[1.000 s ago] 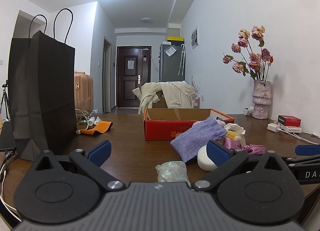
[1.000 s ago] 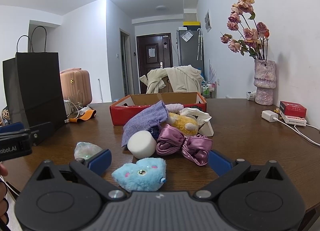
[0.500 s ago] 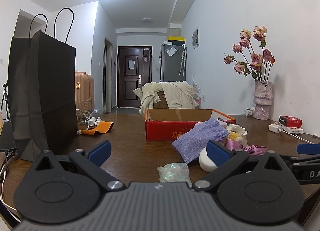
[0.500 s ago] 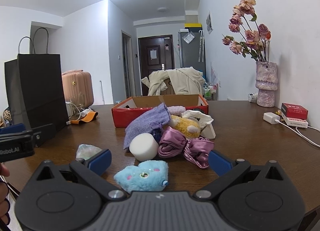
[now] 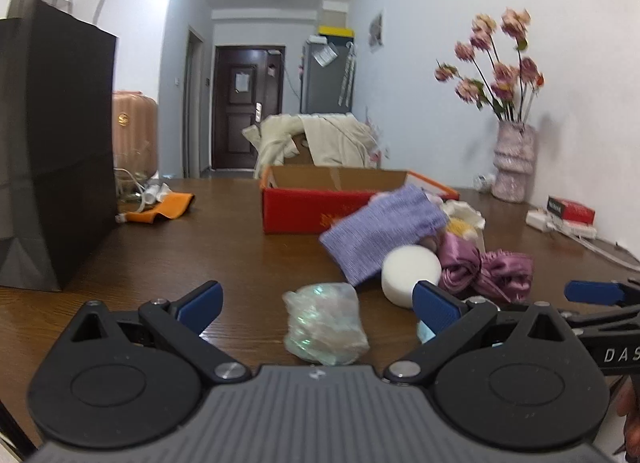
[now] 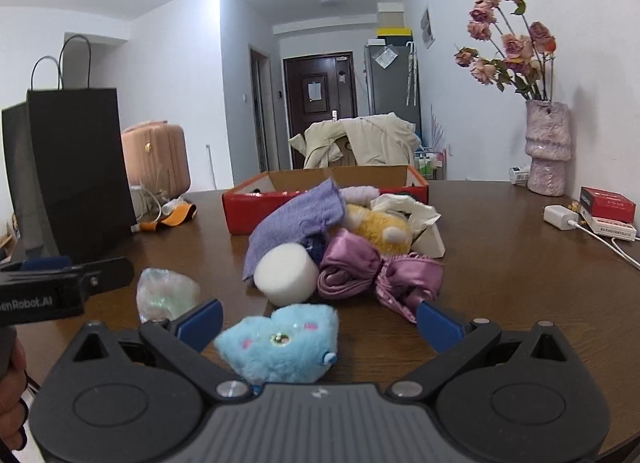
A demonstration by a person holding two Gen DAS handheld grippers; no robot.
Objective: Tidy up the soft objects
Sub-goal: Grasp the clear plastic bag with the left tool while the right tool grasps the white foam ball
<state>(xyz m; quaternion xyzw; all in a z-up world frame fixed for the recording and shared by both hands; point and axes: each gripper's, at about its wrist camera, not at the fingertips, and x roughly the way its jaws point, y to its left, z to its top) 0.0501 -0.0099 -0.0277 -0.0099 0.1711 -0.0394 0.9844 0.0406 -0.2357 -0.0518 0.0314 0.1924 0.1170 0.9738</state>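
Observation:
A crinkly clear bag (image 5: 325,323) lies on the brown table between the spread fingers of my left gripper (image 5: 318,299), which is open. My right gripper (image 6: 320,319) is open around a fluffy blue plush (image 6: 282,343), not closed on it. Beyond them sits a heap: a white foam cylinder (image 6: 286,274), a purple satin bow (image 6: 376,271), a lilac knitted cloth (image 6: 298,219), a yellow plush (image 6: 380,229) and white cloth (image 6: 416,211). A red cardboard box (image 6: 326,193) stands open behind the heap. The clear bag (image 6: 164,295) shows left in the right wrist view.
A tall black paper bag (image 5: 52,159) stands at the left of the table. An orange item with cables (image 5: 160,207) lies beside it. A vase of dried roses (image 6: 546,147), a red packet (image 6: 608,205) and a white charger (image 6: 560,217) occupy the right side.
My left gripper has tipped down and moved in, so the clear bag now lies between its fingers. My right gripper edged closer to the blue plush.

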